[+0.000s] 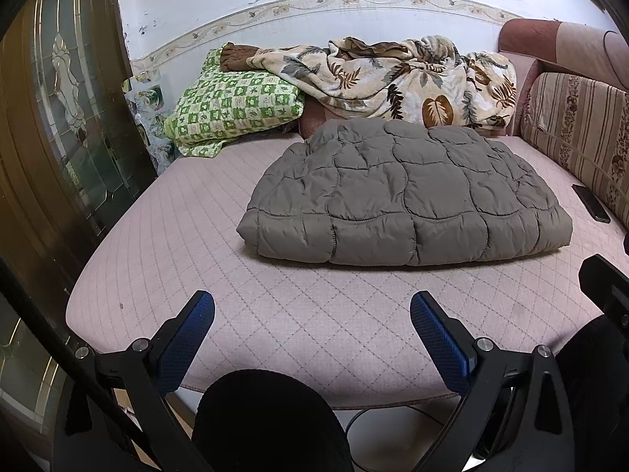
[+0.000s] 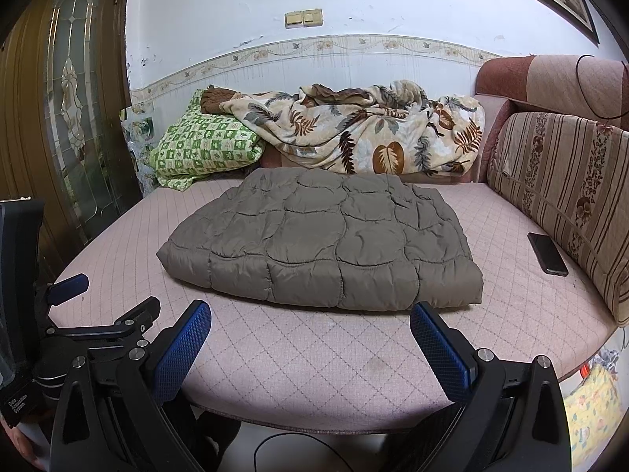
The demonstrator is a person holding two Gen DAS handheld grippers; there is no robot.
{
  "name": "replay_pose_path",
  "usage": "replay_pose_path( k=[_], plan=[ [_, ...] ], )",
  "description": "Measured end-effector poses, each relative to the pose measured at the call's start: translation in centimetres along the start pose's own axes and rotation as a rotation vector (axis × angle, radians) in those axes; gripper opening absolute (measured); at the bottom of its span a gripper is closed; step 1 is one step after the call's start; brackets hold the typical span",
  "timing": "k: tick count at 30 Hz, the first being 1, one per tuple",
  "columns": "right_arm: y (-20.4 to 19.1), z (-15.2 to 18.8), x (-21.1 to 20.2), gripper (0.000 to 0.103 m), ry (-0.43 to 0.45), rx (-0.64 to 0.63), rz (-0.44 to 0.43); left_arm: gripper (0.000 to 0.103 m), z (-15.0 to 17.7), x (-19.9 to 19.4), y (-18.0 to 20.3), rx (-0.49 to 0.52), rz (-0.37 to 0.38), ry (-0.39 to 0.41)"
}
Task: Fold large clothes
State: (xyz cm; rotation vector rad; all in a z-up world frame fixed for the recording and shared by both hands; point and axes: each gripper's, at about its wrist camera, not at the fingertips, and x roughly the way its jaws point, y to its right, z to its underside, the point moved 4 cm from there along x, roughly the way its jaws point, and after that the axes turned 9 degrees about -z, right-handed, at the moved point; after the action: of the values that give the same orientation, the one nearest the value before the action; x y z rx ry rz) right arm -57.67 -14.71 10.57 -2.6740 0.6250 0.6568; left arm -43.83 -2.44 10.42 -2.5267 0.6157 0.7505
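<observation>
I have the grey quilted jacket point(image 1: 405, 196) lying in the middle of the pink sofa seat point(image 1: 196, 275), already a compact rectangle with its thick folded edge toward me. My left gripper point(image 1: 312, 314) and right gripper point(image 2: 310, 324) both hang over the front of the seat, short of the jacket, jaws spread wide, holding nothing. I judge 1 more fold may remain, or just tidying. To do it well, I would pinch both near corners through all layers, lift together evenly, and carry them to the far edge. The phone point(image 2: 547, 253) sits well right, beside the striped cushion point(image 2: 562, 196).
</observation>
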Motion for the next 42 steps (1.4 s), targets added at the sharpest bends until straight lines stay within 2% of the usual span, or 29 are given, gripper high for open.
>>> replay_pose_path(
  k=[42],
  plan=[
    [0.28,0.64,0.12,0.103,-0.012,0.007,-0.004,0.100,0.03,-0.07,0.48,0.010,-0.001,-0.002]
  ],
)
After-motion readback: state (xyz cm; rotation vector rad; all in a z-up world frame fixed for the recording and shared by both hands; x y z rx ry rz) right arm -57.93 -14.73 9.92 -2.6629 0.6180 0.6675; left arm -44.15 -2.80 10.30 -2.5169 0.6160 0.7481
